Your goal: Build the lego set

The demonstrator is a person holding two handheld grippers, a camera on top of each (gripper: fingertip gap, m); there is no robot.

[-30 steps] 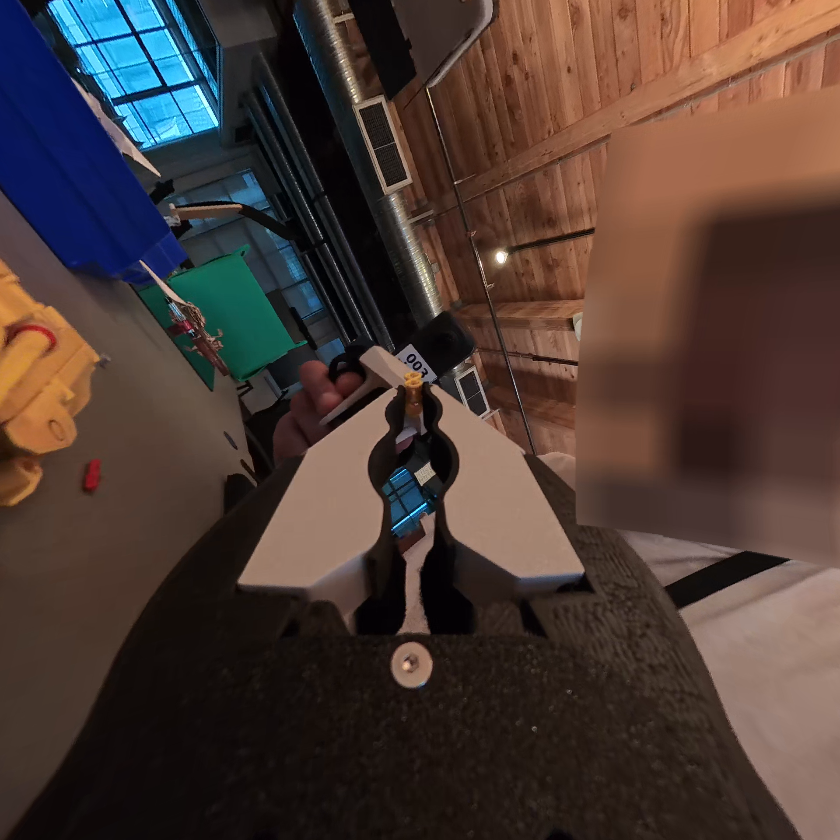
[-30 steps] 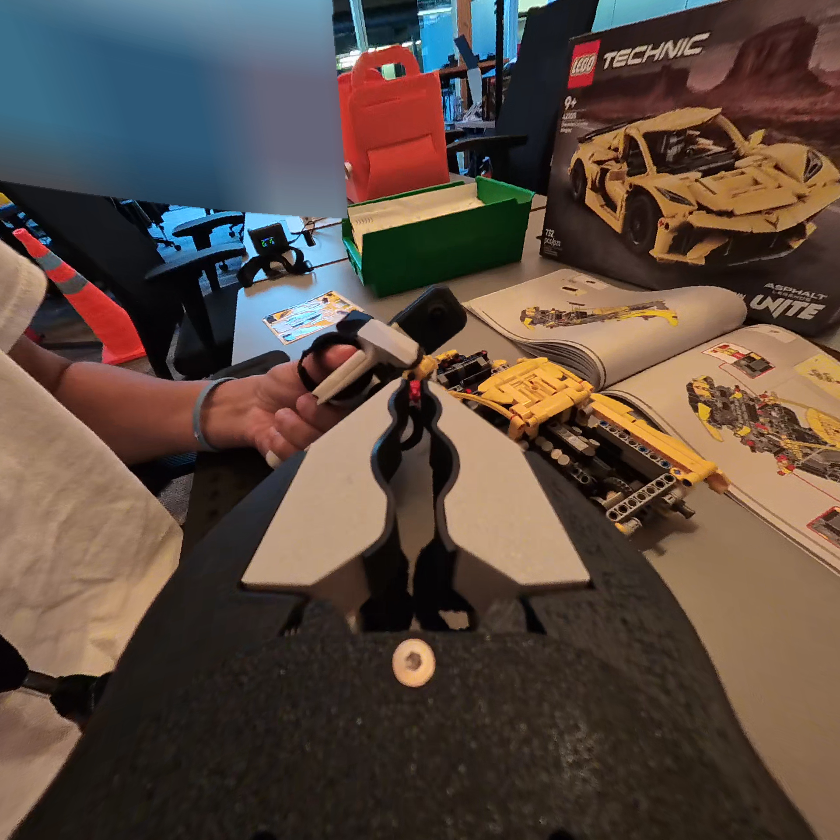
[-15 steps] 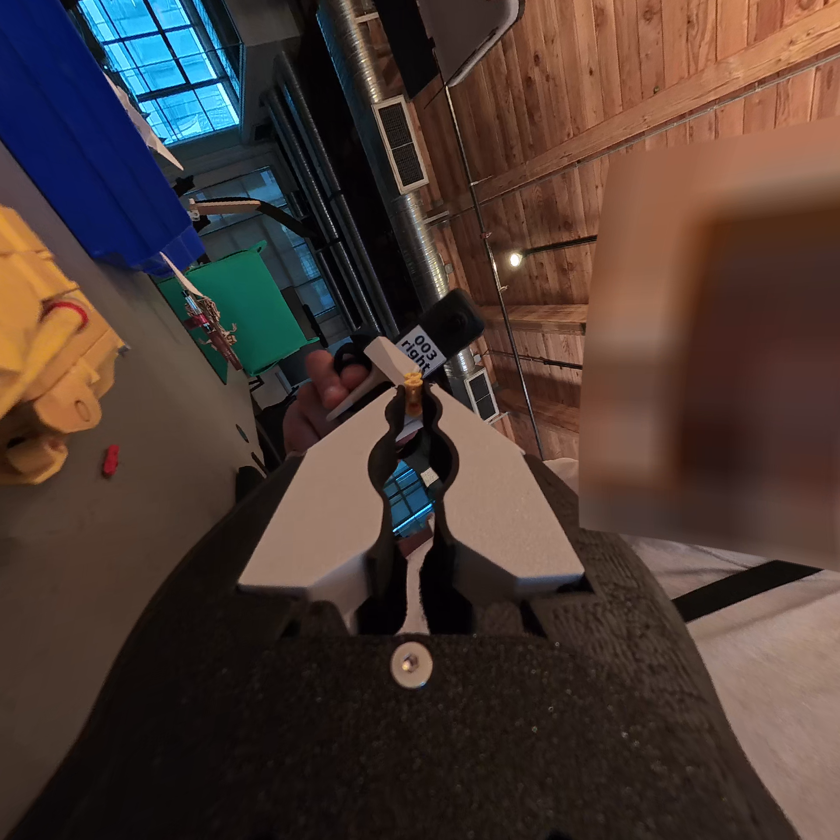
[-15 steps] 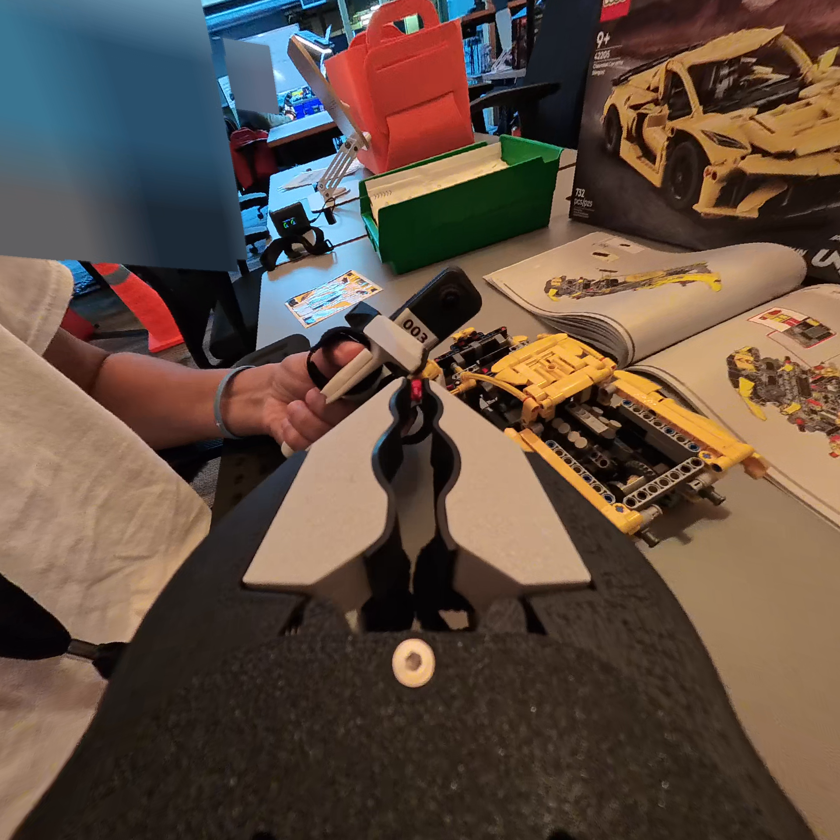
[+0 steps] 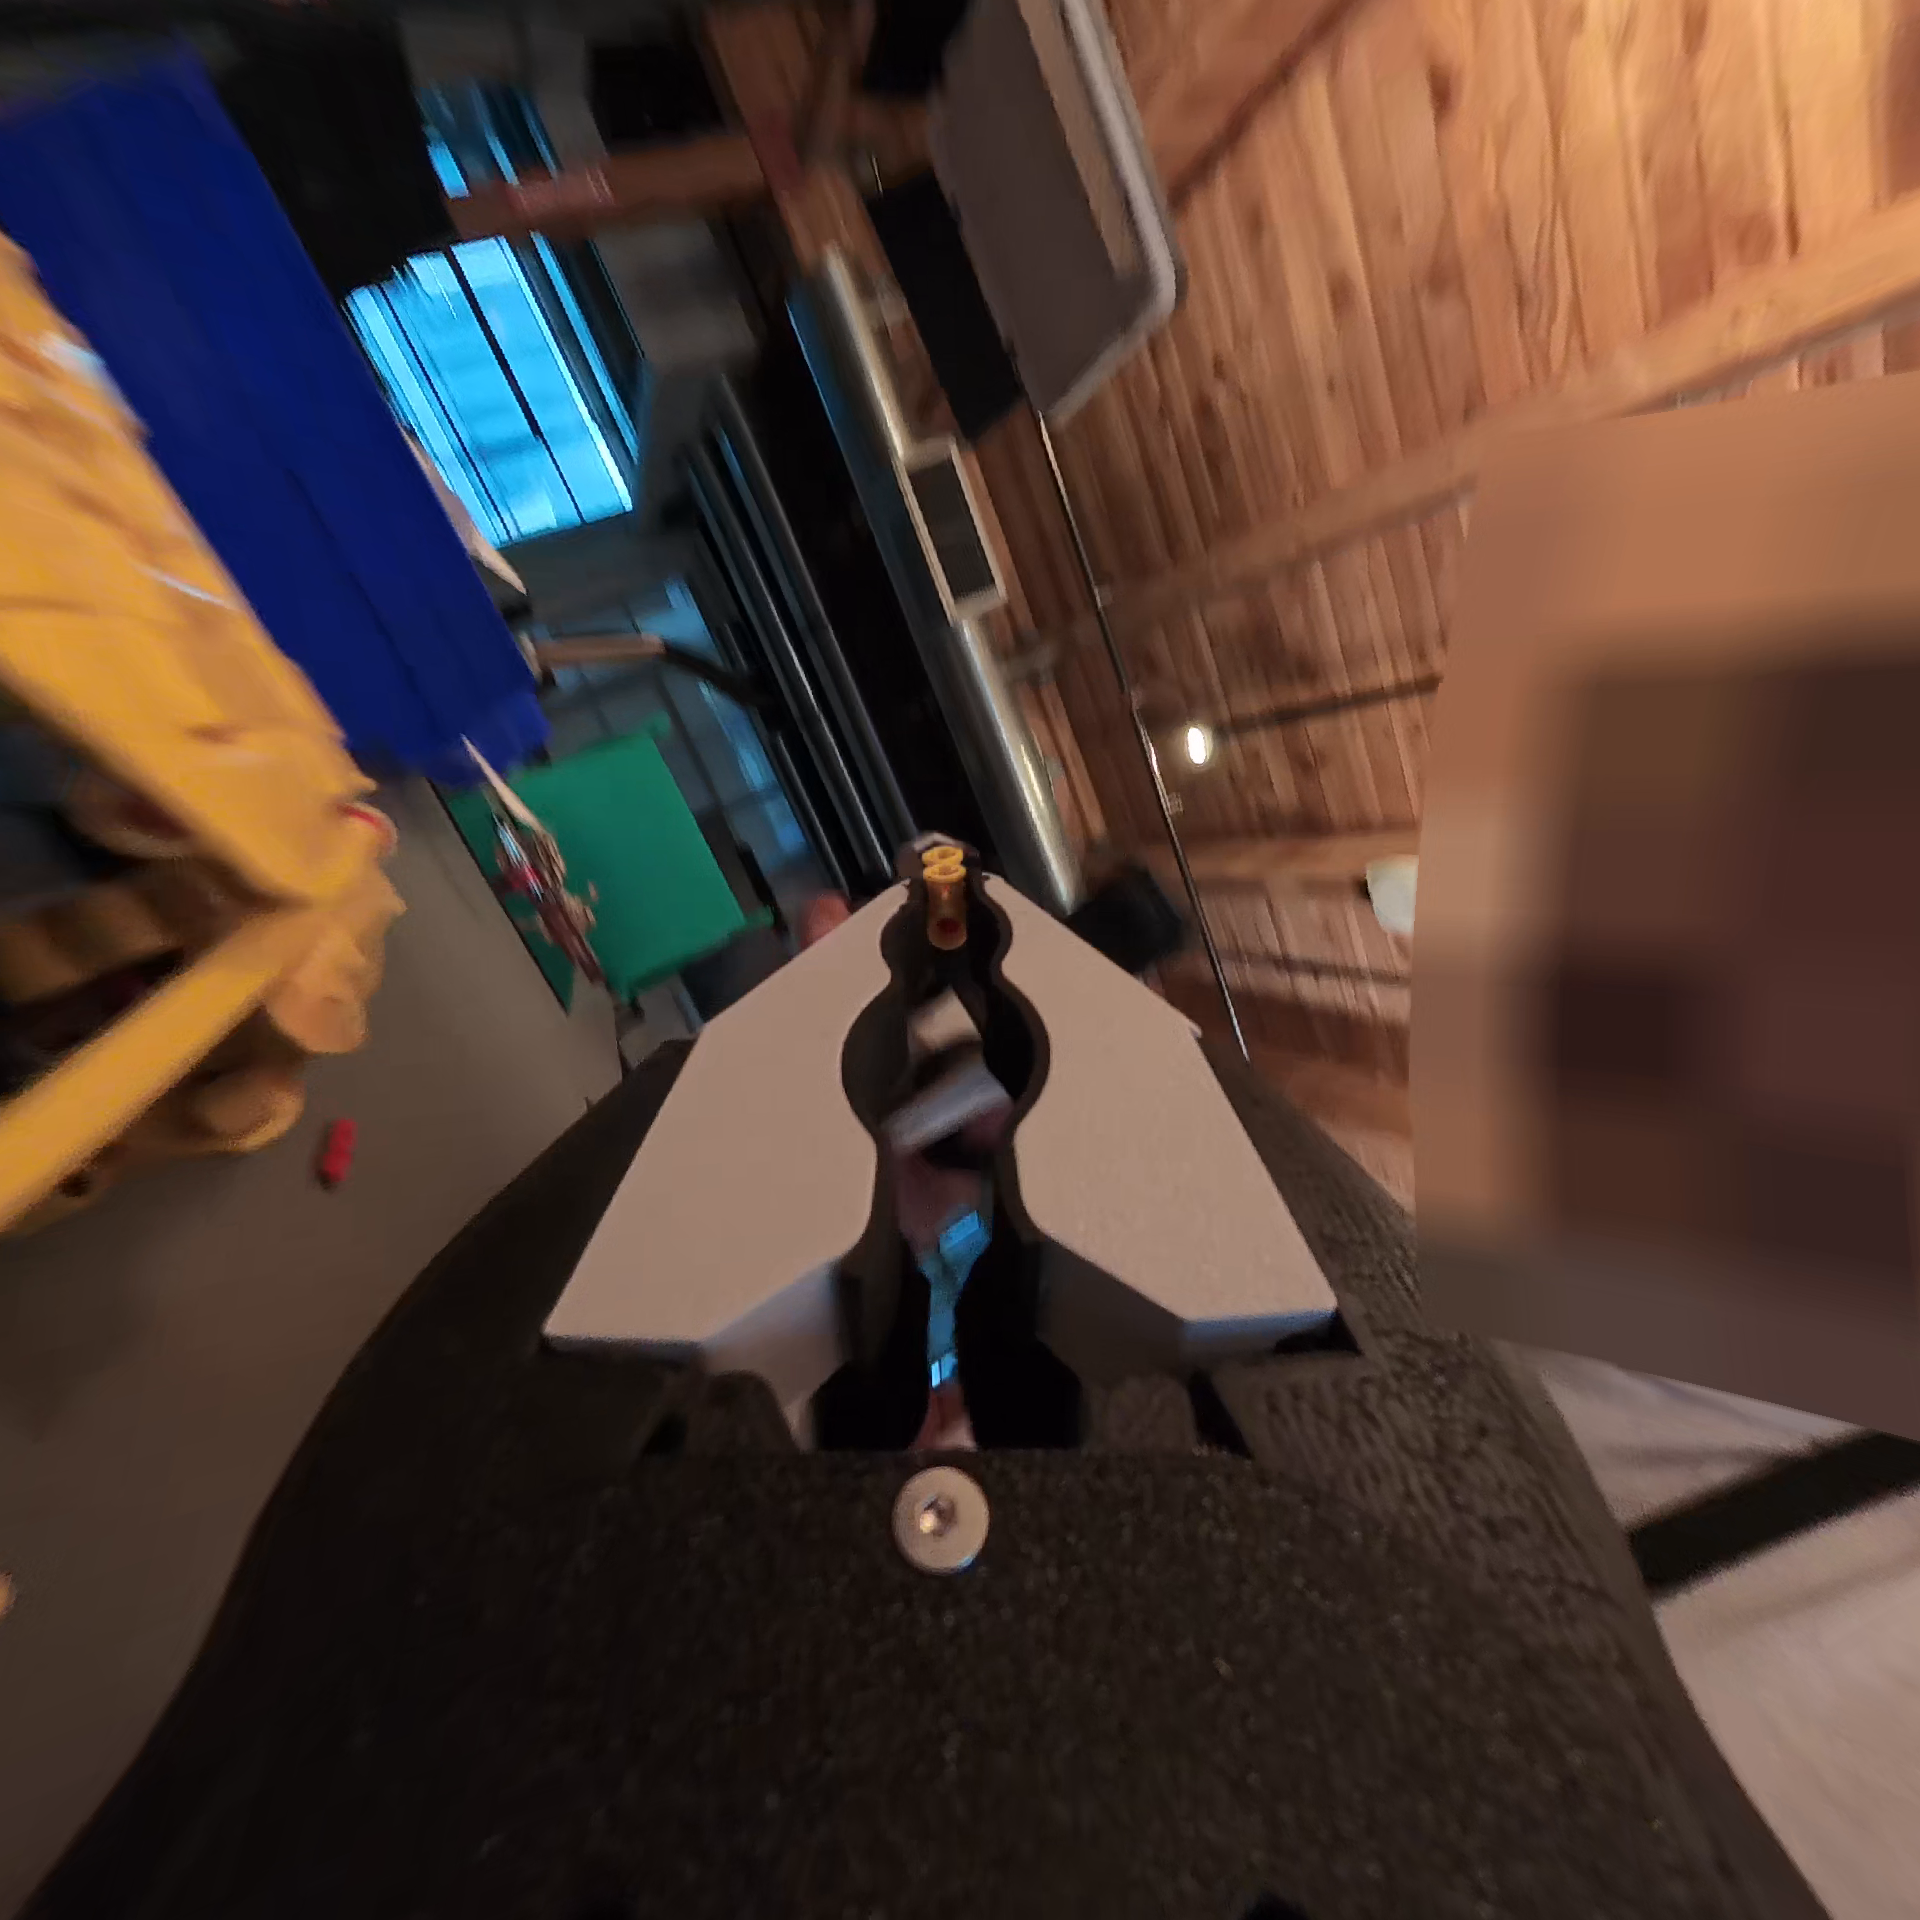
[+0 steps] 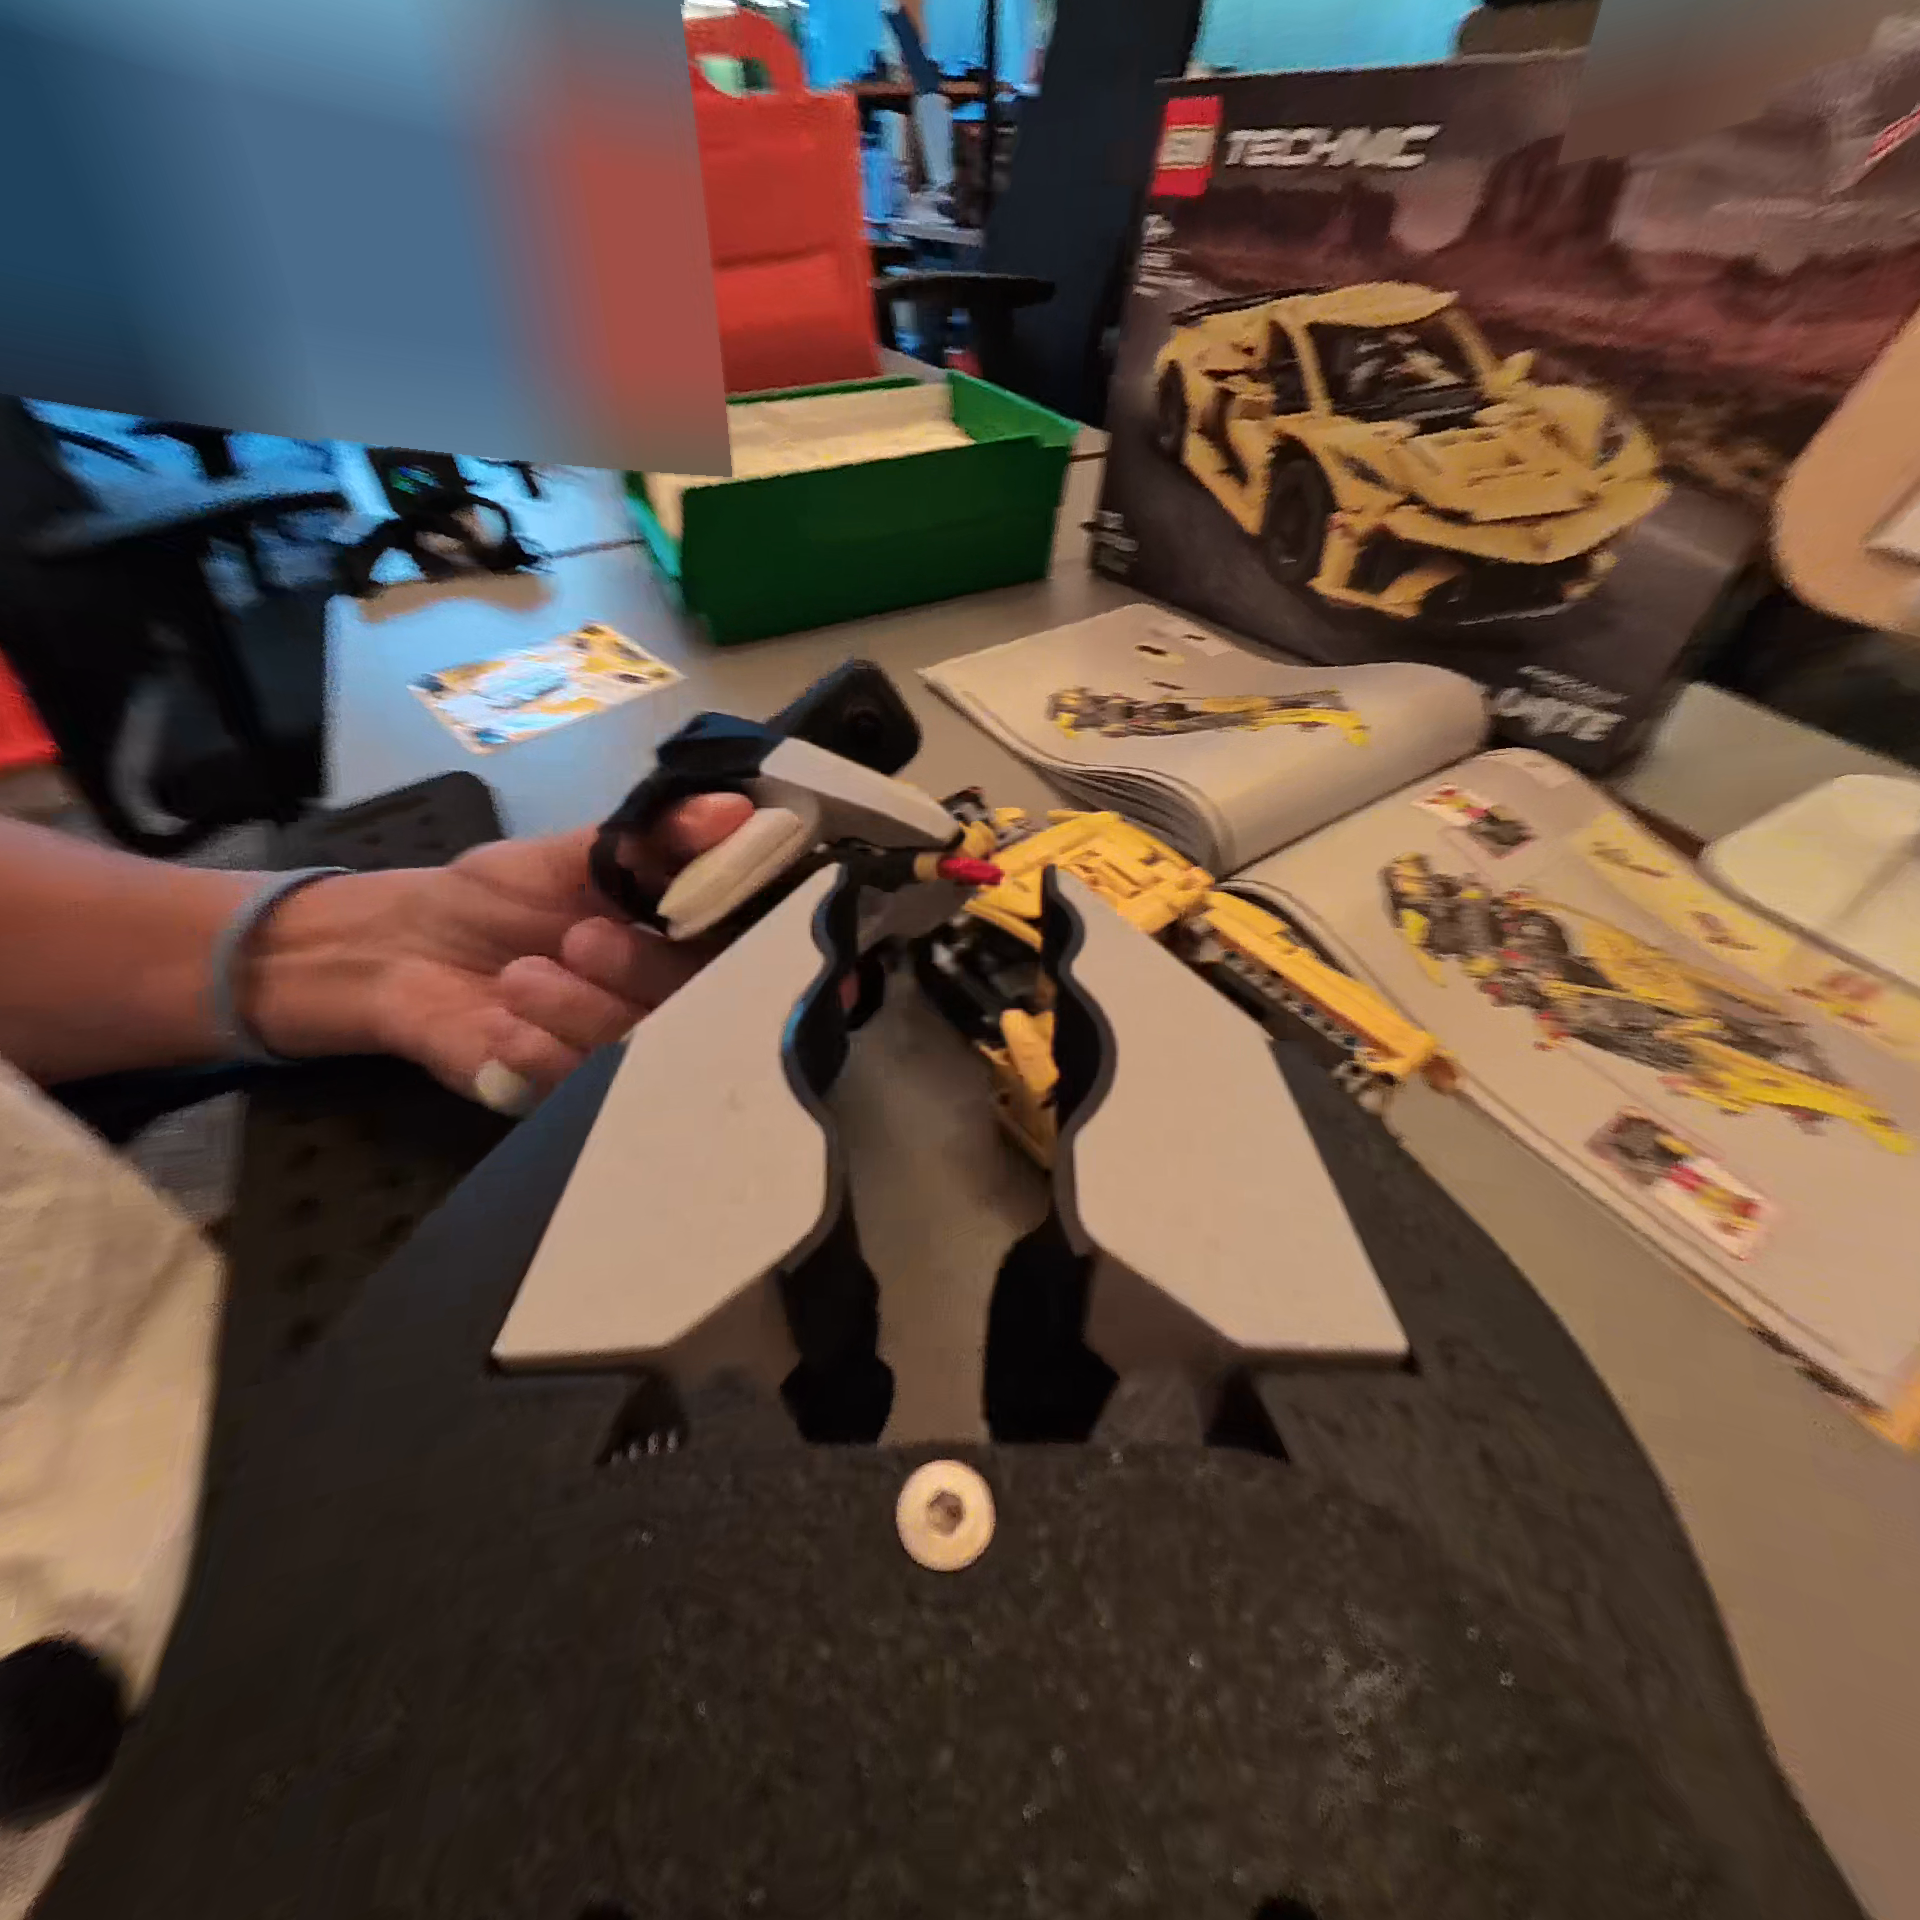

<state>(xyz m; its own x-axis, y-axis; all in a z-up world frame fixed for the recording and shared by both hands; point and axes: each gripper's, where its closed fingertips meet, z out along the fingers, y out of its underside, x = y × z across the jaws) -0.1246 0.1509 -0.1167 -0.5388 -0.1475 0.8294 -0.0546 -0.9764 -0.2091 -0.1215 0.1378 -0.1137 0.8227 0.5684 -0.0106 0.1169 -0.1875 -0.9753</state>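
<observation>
**Small connector held, half-built car waiting on the table**

The left gripper (image 5: 943, 914) was closed on a small yellow connector (image 5: 943, 906) with a red pin (image 6: 966, 871) in its end; in the right wrist view this pin pointed out toward the car. The right gripper (image 6: 945, 914) stood with its fingers apart and held nothing. Just behind it lay the half-built yellow car (image 6: 1101, 883) on the grey table (image 6: 1558, 1299), beside the open instruction book (image 6: 1558, 935), with the set's box (image 6: 1455, 416) and a green bin (image 6: 862, 520) farther back.

I judged that the next step was to fit this connector to the car. To do it well, the left gripper should hold firmly, line the pin straight with its hole and push slowly. The right gripper could steady the car, because it may slide.
</observation>
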